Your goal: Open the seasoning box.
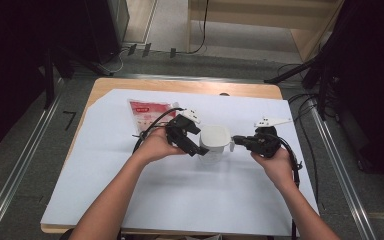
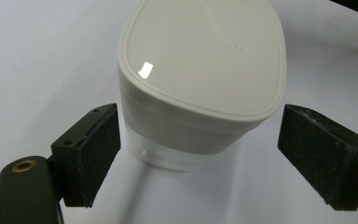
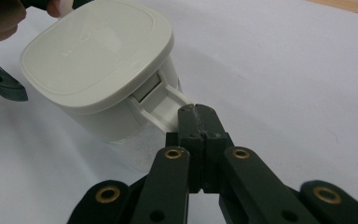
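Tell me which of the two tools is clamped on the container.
The right tool: its jaws are shut on the container's side tab. The left tool stands open around the body.

Black left hand-held gripper (image 1: 192, 145), right hand-held gripper (image 3: 196, 116), brass screws, white top plates, black cables

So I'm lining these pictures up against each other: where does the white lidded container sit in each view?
High view: white lidded container at table centre, between the left gripper and right gripper.
Left gripper view: upper centre, between the open jaws.
Right gripper view: upper left; the jaws pinch its side tab.
Shared landmark: the rounded-square lid.
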